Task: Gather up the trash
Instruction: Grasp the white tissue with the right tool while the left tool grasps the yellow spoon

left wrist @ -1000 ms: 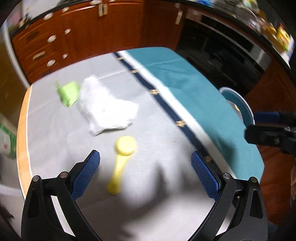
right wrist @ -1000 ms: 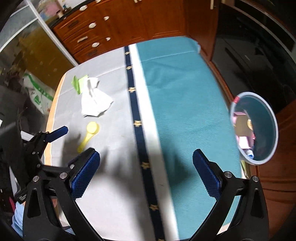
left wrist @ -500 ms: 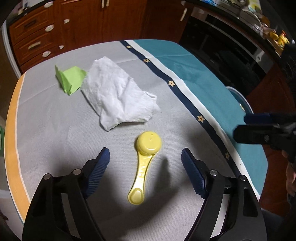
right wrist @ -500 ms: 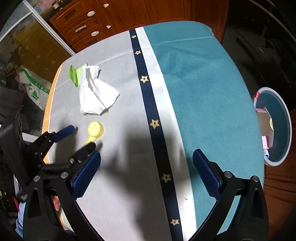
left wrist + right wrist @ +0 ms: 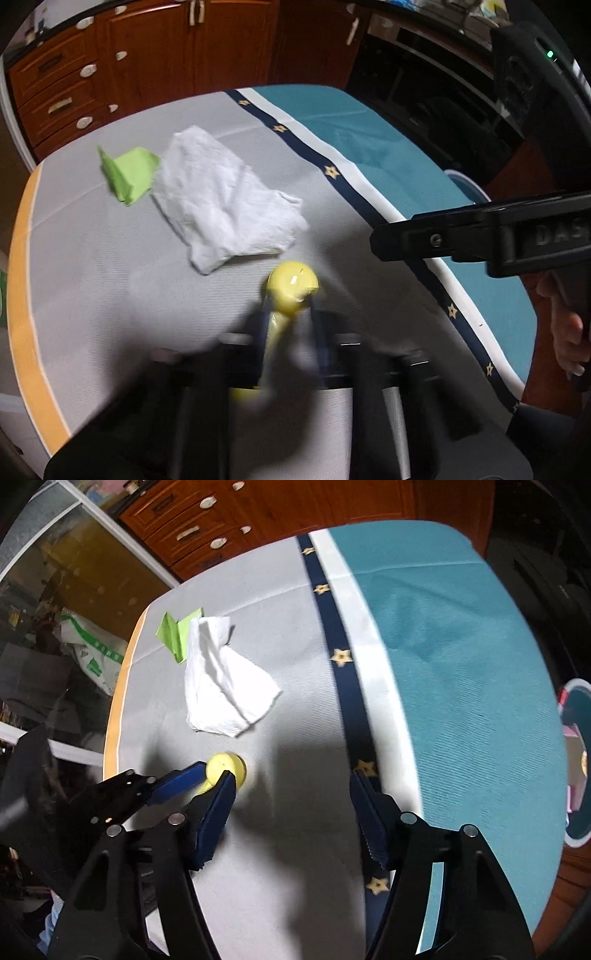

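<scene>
Left wrist view | left gripper (image 5: 286, 332) clamped on yellow scoop (image 5: 291, 286), lower centre | white tissue (image 5: 225, 199) and green paper (image 5: 131, 177) upper left | right gripper (image 5: 295, 816) closing, nothing between | bin (image 5: 576, 760) right edge.

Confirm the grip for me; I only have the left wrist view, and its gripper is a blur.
Observer: In the right wrist view, the left gripper is shut on the handle of the yellow plastic measuring scoop.
Operator: Report the right gripper.
Observer: The right gripper holds nothing; its jaws are closing above the grey tablecloth.
Operator: Check the bin.
Observer: The round teal bin beside the table already holds pink scraps.
</scene>
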